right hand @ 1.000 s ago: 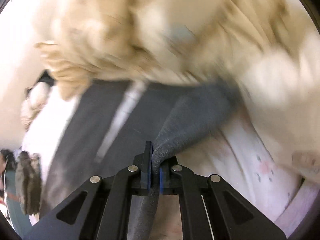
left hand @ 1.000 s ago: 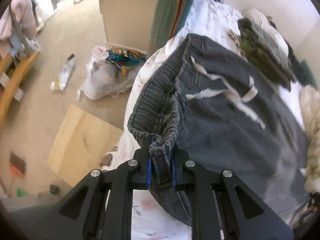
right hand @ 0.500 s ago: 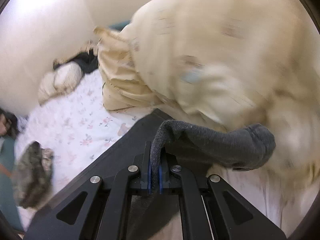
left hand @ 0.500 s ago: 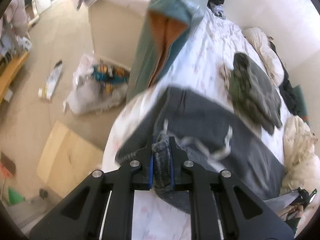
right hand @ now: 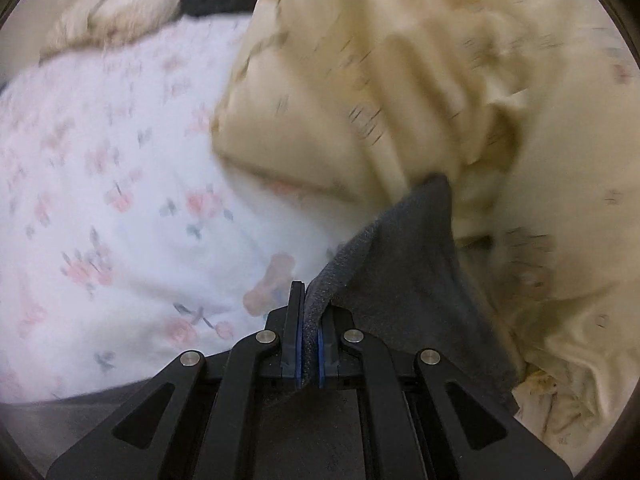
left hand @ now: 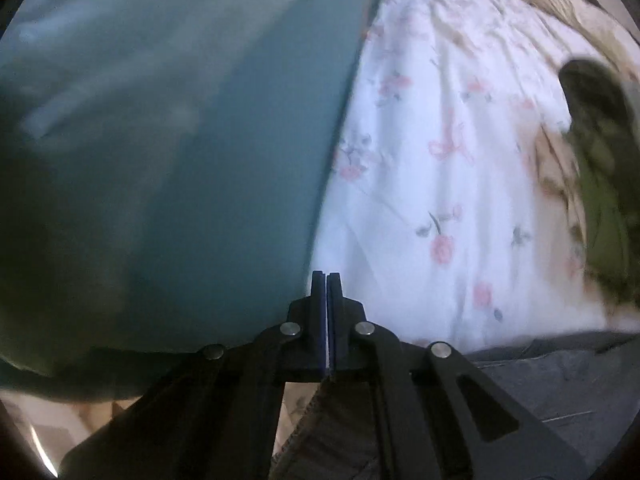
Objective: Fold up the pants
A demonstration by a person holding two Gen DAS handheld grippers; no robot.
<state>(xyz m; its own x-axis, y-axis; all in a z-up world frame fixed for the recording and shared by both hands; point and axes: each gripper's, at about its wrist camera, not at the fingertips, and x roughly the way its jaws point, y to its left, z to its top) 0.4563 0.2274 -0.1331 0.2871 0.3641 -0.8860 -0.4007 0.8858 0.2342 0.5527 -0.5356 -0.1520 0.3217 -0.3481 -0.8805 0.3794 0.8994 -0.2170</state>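
Note:
The dark grey pants (left hand: 552,364) lie low in the left wrist view, under and behind my left gripper (left hand: 327,280). Its jaws are pressed together; a ribbed grey edge (left hand: 308,420) hangs just below them, so the fabric seems pinched at the base. In the right wrist view my right gripper (right hand: 309,304) is shut on a thick grey fold of the pants (right hand: 400,256), which rises to the right against a cream blanket.
A white floral bedsheet (left hand: 432,152) covers the bed, also in the right wrist view (right hand: 120,184). A teal cloth (left hand: 168,140) fills the left. Olive clothing (left hand: 600,184) lies at right. A cream blanket (right hand: 440,80) is bunched at right.
Both grippers swung forward across the bed with the pants. The waistband no longer stands up in front of my left gripper; the pants now trail beneath both cameras.

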